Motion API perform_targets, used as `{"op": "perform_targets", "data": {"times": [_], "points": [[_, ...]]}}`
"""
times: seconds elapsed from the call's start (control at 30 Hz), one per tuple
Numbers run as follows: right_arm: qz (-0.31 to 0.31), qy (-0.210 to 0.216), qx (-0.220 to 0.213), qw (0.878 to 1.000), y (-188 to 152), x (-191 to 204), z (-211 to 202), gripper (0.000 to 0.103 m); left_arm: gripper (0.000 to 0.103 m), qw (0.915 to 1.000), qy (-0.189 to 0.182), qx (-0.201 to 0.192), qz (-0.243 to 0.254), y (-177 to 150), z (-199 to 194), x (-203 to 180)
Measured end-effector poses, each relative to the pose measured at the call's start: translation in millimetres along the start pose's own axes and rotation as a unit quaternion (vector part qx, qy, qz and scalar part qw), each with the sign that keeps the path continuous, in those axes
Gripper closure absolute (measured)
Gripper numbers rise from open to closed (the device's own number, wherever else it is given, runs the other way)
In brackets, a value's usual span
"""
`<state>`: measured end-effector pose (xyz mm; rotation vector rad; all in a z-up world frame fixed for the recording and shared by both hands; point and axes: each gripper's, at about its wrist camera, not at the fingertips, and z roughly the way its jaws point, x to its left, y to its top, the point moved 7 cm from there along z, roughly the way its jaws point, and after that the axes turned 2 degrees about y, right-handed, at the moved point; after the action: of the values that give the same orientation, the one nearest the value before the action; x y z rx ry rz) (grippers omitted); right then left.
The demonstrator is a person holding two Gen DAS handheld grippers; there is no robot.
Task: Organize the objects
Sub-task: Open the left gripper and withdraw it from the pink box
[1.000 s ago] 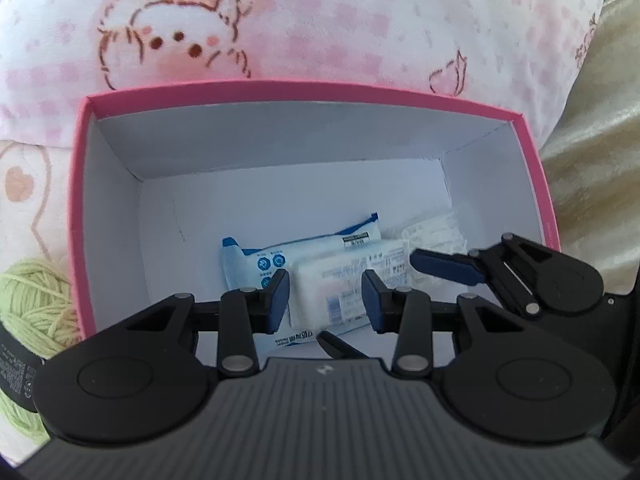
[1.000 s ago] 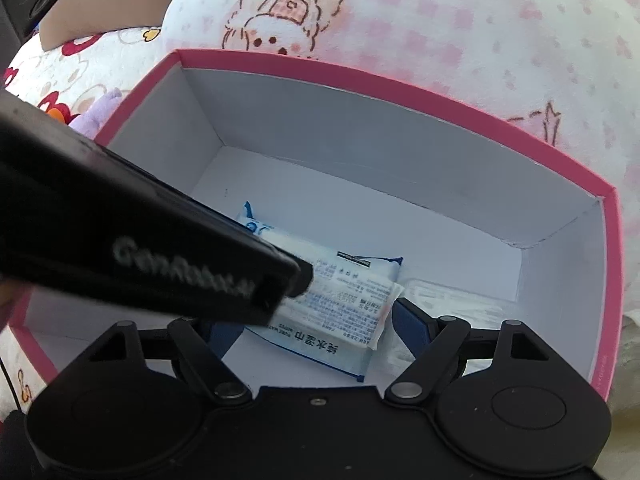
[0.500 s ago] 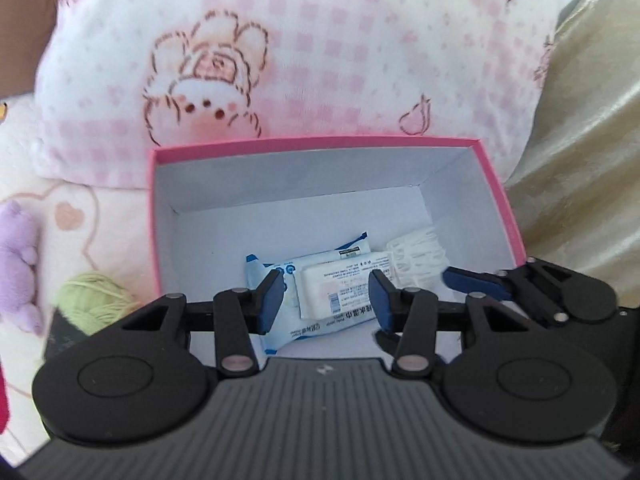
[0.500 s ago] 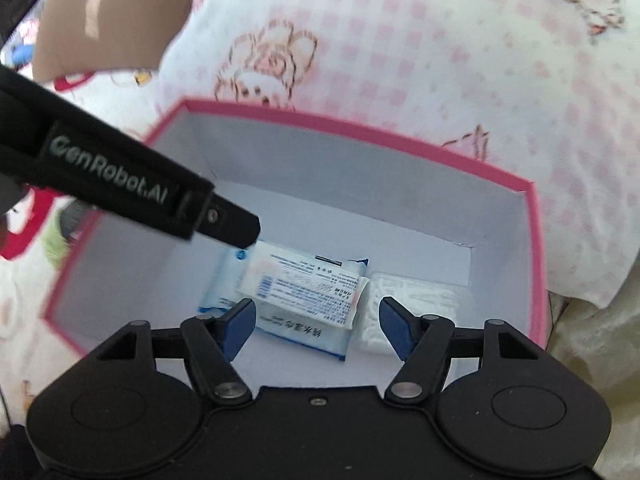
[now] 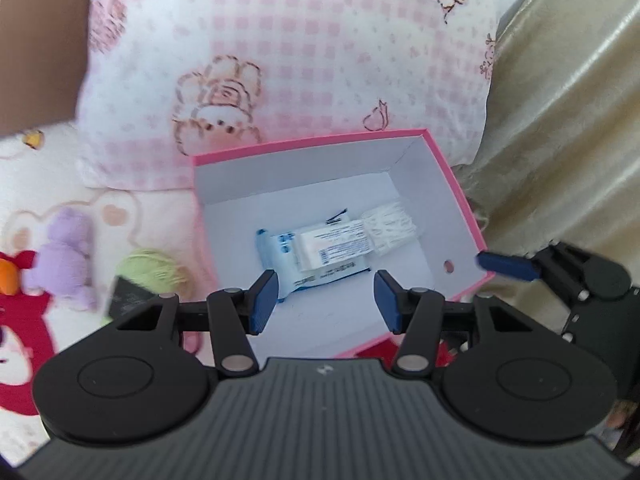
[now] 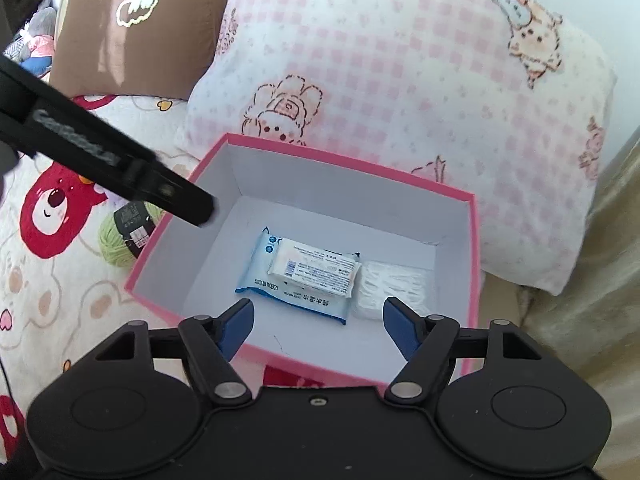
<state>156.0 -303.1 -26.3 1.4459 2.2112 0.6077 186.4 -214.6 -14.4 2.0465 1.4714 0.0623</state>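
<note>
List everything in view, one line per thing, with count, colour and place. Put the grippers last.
box: 1, pink outside, white inside, open, on the bedspread
wipes pack: 1, blue and white, flat on the box floor
small packet: 1, white with a barcode, lying on the wipes pack
clear bag: 1, whitish contents, on the box floor right of the packs
yarn ball: 1, light green with a dark label, left of the box
plush toy: 1, purple, left of the yarn
checked pillow: 1, pink and white, behind the box
brown cushion: 1, far left
bedspread: 1, cream with red bears
left gripper: black, blue pads, jaws opening, nothing between them
right gripper: black, blue pads, jaws opening, nothing between them
</note>
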Motion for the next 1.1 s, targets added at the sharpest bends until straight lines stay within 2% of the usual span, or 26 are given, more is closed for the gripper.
{"op": "perform_targets", "data": {"times": [0.23, 0.3, 0.43, 0.63, 0.9, 1.1], "points": [[-0.012, 0.005, -0.011, 1.000, -2.5, 10.3, -35.9, 0.025, 0.051, 0.9999, 0.002, -0.013, -0.002, -11.7, -52.2, 7.2], [-0.012, 0.008, -0.014, 1.000, -1.8, 14.3, -46.5, 0.025, 0.051, 1.0000, -0.004, -0.005, -0.007, -15.4, -62.1, 7.5], [-0.019, 0.003, -0.025, 0.999, -1.0, 23.2, -62.3, 0.014, 0.051, 0.9998, -0.014, 0.014, -0.004, -26.6, -82.0, 3.7], [-0.035, 0.022, -0.047, 0.998, -1.7, 46.6, -78.0, 0.012, 0.048, 0.9998, -0.018, 0.004, 0.004, -38.3, -108.2, 6.4], [-0.082, 0.058, -0.075, 0.992, 2.3, 89.4, -94.0, 0.012, 0.045, 0.9998, 0.002, 0.006, 0.019, -51.5, -131.3, 26.0], [-0.123, 0.114, -0.078, 0.983, 1.6, 128.5, -101.1, 0.012, 0.041, 0.9998, 0.008, 0.009, 0.013, -65.5, -139.1, 55.5]]}}
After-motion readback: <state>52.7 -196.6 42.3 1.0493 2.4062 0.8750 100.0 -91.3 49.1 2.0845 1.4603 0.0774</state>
